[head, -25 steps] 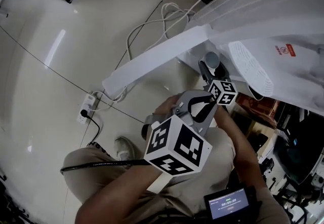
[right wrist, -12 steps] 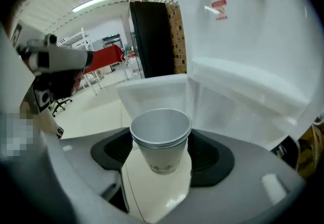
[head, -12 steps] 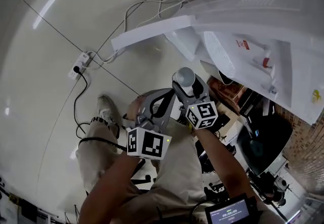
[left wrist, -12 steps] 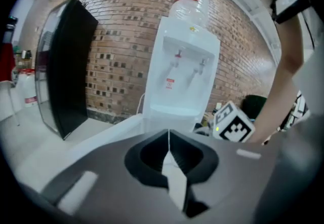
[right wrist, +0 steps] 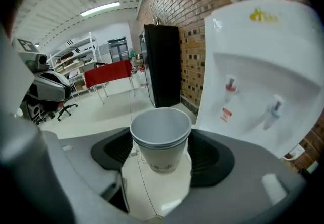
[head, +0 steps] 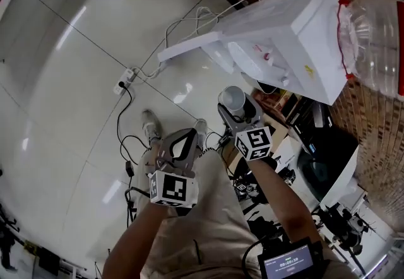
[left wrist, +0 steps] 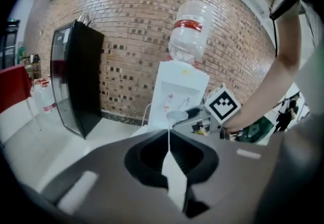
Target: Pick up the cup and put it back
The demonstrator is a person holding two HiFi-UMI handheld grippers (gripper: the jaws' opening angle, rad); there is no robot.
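- The left gripper is held low and nearest the body, its jaws pressed together with nothing between them.
- Just ahead, a paper cup is clamped upright between the jaws of the right gripper, mouth up and well above the floor.
- A second rim is seen just under the first, so two nested cups may be held.
- Beyond it, the water dispenser is faced, its two taps near but not reached, and the bottle is seated on top.
- The main risk is judged to lie in the squeeze: the thin wall could be crushed if the grip is tightened.
- If the cup is tipped on the way back, a loose inner cup could be shed.
- No worktop is shown, so the return spot cannot be told.
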